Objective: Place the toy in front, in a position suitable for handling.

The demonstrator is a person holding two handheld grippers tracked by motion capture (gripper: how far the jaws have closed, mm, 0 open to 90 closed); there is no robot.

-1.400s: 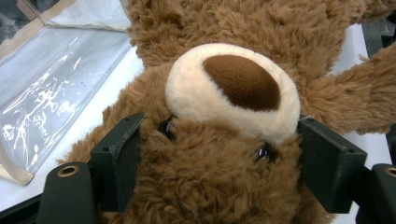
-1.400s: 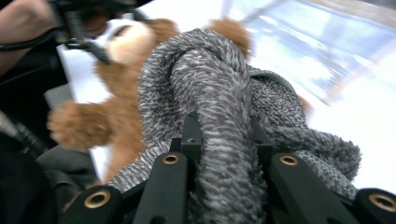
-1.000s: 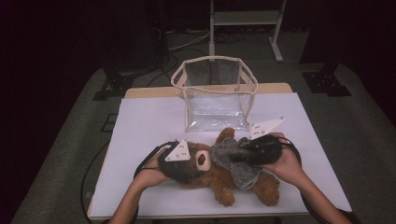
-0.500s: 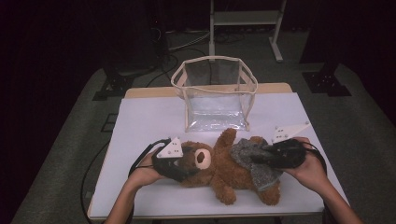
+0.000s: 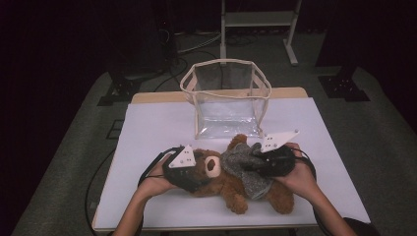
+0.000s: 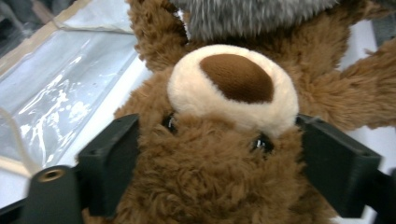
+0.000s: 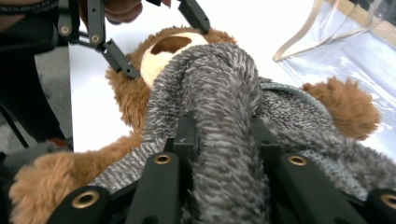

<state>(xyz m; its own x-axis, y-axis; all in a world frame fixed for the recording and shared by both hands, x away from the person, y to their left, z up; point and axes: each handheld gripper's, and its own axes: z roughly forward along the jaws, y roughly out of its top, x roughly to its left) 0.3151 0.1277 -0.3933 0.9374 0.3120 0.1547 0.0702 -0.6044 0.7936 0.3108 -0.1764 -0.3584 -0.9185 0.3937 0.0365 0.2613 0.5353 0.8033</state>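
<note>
A brown teddy bear lies on its back on the white table, wearing a grey knit sweater. My left gripper straddles the bear's head; in the left gripper view its jaws stand either side of the face at eye level, fur brushing them, and they have just been opening. My right gripper lies over the bear's chest. In the right gripper view it pinches a raised fold of the sweater; its jaws have just eased open slightly with the fold still between them.
A clear plastic bag with cream trim stands upright and open just behind the bear. The bear's legs point toward the near table edge. A metal stand is on the dark floor beyond the table.
The right gripper, which had pulled the sweater out to the right half a second ago, has come back left over the bear's chest. The left gripper stayed at the head.
</note>
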